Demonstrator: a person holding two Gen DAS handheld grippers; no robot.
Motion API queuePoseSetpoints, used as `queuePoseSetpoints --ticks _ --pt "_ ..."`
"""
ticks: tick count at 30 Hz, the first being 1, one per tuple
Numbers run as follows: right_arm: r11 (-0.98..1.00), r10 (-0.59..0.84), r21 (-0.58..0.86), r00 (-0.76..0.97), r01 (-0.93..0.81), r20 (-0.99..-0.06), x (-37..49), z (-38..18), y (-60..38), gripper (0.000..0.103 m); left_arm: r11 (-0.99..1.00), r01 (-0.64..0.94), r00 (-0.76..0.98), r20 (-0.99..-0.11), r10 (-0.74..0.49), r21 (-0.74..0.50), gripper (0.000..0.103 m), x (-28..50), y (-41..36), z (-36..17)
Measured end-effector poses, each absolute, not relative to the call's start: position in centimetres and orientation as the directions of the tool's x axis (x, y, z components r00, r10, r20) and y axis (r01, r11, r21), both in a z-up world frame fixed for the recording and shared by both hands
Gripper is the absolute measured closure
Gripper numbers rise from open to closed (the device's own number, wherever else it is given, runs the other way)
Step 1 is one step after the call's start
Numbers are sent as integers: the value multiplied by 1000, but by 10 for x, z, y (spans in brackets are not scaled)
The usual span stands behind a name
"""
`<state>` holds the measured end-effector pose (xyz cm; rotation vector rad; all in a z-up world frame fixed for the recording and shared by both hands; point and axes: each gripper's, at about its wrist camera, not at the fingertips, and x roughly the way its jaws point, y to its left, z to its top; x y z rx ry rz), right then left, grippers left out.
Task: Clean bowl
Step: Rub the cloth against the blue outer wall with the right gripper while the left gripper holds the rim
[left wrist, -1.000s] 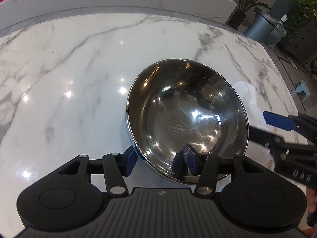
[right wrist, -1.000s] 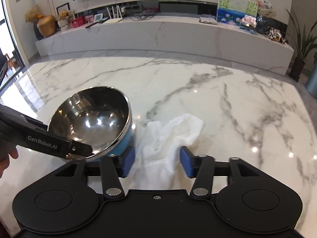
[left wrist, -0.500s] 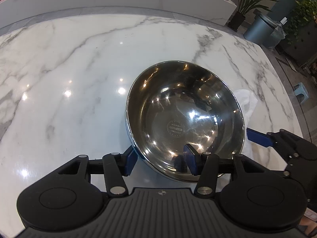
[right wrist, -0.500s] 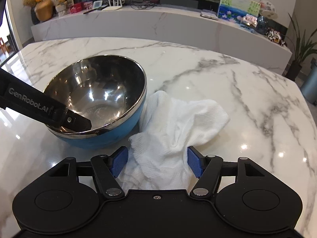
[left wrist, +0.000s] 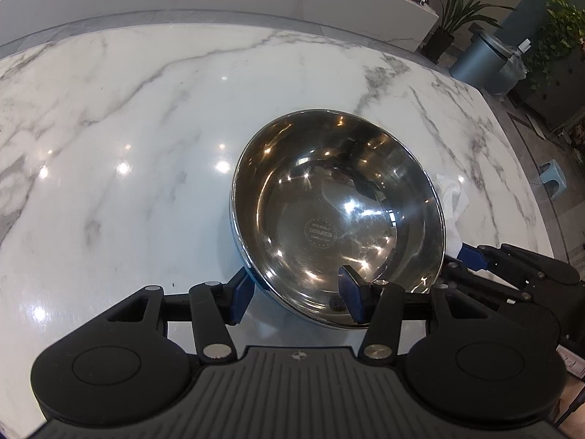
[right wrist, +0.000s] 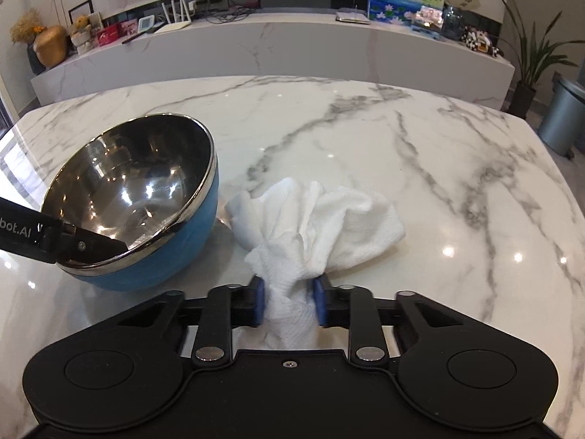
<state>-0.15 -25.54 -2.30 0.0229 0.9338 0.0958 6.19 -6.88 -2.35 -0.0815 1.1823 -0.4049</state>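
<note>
A steel bowl (left wrist: pixel 329 219) with a blue outside (right wrist: pixel 153 263) sits tilted on the marble table. My left gripper (left wrist: pixel 296 300) straddles its near rim, one blue pad against the outer wall and the other inside. Its jaws are closing and grip the bowl. Its black finger (right wrist: pixel 73 241) shows at the rim in the right wrist view. A crumpled white cloth (right wrist: pixel 329 219) lies just right of the bowl, partly hidden behind it (left wrist: pixel 451 197). My right gripper (right wrist: pixel 289 303) is closing, and its pads pinch the cloth's near end.
The marble table (right wrist: pixel 402 139) runs far and right of the cloth, with its right edge near. Behind it stands a long marble counter (right wrist: pixel 256 47) with small items. A grey bin (right wrist: pixel 563 117) and potted plants (right wrist: pixel 530 55) stand on the floor to the right.
My right gripper has sunk over the cloth and its jaws have drawn in from wide apart onto it, bunching the fabric. The left gripper and the bowl have stayed in place.
</note>
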Motion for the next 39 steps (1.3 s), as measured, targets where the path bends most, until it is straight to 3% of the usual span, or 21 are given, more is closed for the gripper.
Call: queuePoseSetpoints --ticks 6,9,15,20,26,31,39 --pt "992 114 48 650 -118 -751 -6 5 -255 85 929 277 337 -880 -335 -248 72 64 -68 -24" --pt "990 127 52 668 -132 -733 -8 15 -257 85 928 285 351 -874 -335 -241 72 64 -70 -25" --pt "982 157 51 632 -183 -759 -8 9 -249 85 927 283 355 -871 -339 -245 72 66 -73 -25" --pt "975 157 26 599 -221 -785 -8 0 -239 85 930 240 321 -882 -346 -278 54 64 -69 -29" --pt "955 196 34 543 -294 -817 -11 -6 -224 85 924 230 292 -884 -366 -306 49 61 -71 -31" --pt "948 214 44 528 -316 -822 -13 -4 -221 85 927 227 292 -887 -357 -299 50 62 -70 -31" --pt "958 208 47 576 -281 -790 -14 11 -235 85 924 260 302 -885 -354 -281 60 66 -68 -29"
